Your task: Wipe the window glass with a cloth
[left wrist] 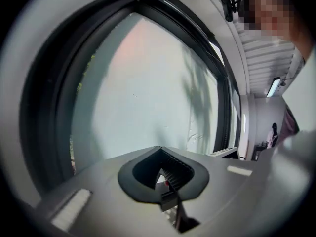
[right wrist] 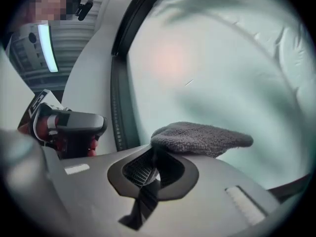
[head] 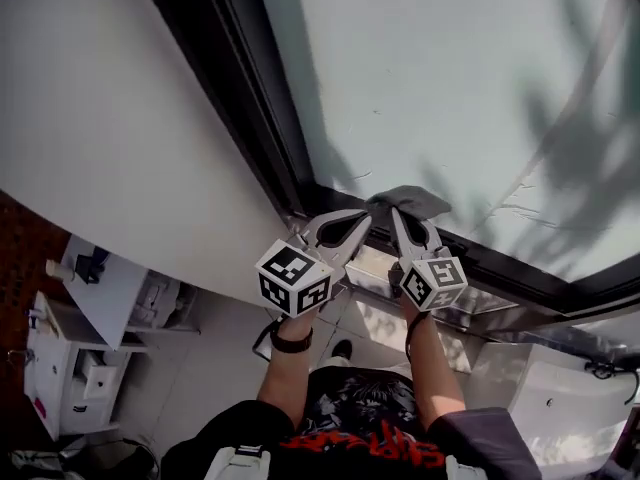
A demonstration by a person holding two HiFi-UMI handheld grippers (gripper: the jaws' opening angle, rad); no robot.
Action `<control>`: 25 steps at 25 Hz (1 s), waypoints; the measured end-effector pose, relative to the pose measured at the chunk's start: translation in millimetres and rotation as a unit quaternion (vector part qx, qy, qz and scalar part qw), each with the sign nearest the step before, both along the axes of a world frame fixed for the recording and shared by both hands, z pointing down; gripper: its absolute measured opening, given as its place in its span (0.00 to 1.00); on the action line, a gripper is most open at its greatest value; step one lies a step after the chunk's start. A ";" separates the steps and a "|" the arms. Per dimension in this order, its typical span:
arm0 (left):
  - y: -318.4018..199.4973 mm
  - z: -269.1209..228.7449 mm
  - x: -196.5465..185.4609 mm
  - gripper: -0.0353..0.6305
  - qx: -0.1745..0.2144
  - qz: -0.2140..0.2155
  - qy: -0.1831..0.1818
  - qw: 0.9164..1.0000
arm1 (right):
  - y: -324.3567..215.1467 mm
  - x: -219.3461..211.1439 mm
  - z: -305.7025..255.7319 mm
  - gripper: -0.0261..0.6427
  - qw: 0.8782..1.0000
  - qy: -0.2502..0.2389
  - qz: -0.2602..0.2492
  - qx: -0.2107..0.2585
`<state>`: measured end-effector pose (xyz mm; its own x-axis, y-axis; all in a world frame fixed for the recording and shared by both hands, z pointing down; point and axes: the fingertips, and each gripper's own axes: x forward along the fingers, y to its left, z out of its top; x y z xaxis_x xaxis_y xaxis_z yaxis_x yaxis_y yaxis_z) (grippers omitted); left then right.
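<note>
The window glass [head: 450,78] fills the upper right of the head view, pale and frosted-looking, with plant shadows on it. A grey cloth [head: 410,201] is pinched in my right gripper [head: 395,211], which is shut on it; the cloth [right wrist: 200,138] sticks out past the jaw tips of that gripper [right wrist: 154,149], close to the glass [right wrist: 212,73] near its lower left corner. My left gripper [head: 366,215] sits just left of it, by the frame's corner, shut with nothing in it [left wrist: 159,149]. It faces the glass [left wrist: 148,98].
A dark window frame [head: 250,98] runs diagonally along the pane's left and bottom edges. A white wall [head: 100,118] lies left of it. Far below are white furniture [head: 90,298] and a tiled floor [head: 200,368]. The left gripper's body [right wrist: 74,125] shows in the right gripper view.
</note>
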<state>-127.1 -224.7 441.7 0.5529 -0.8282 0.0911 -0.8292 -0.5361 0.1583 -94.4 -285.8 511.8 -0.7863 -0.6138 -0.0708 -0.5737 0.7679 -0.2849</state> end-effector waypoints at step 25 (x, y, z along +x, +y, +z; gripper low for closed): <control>-17.3 12.2 -3.5 0.06 -0.006 0.069 0.024 0.997 | -14.3 28.0 65.4 0.06 0.993 0.082 0.050 -0.062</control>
<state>-130.6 -242.0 453.8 0.6652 -0.7431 0.0723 -0.7393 -0.6421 0.2028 -66.5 -300.1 577.2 -0.7161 -0.6849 0.1341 -0.6914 0.6700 -0.2703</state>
